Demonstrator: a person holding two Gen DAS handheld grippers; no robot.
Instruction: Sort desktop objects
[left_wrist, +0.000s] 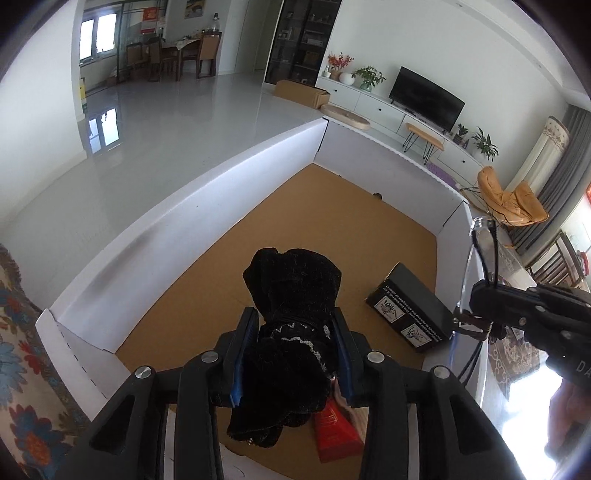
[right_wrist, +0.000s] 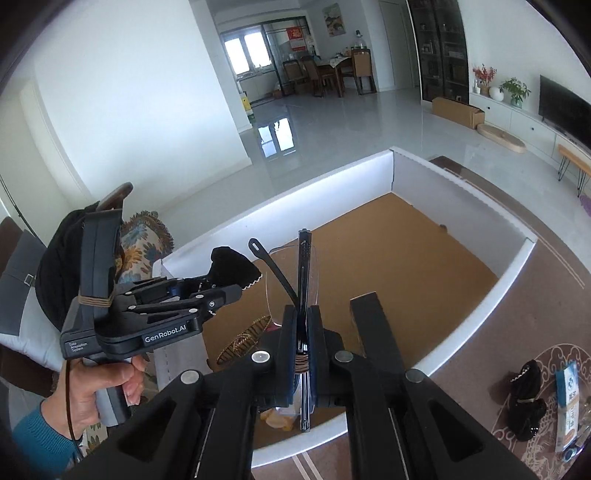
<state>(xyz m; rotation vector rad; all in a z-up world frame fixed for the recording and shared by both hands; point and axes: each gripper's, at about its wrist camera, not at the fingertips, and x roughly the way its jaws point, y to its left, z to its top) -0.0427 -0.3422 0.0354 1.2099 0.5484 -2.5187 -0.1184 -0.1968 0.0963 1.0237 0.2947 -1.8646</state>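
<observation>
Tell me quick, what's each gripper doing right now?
Left gripper: closed on the black velvet pouch.
Right gripper: shut on the folded glasses.

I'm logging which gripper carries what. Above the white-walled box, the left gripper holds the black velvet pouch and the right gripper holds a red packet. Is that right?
Not quite. The right gripper holds no red packet: the right wrist view shows it shut on a pair of glasses. The red packet lies in the white-walled box. The left gripper does hold the black velvet pouch.
</observation>
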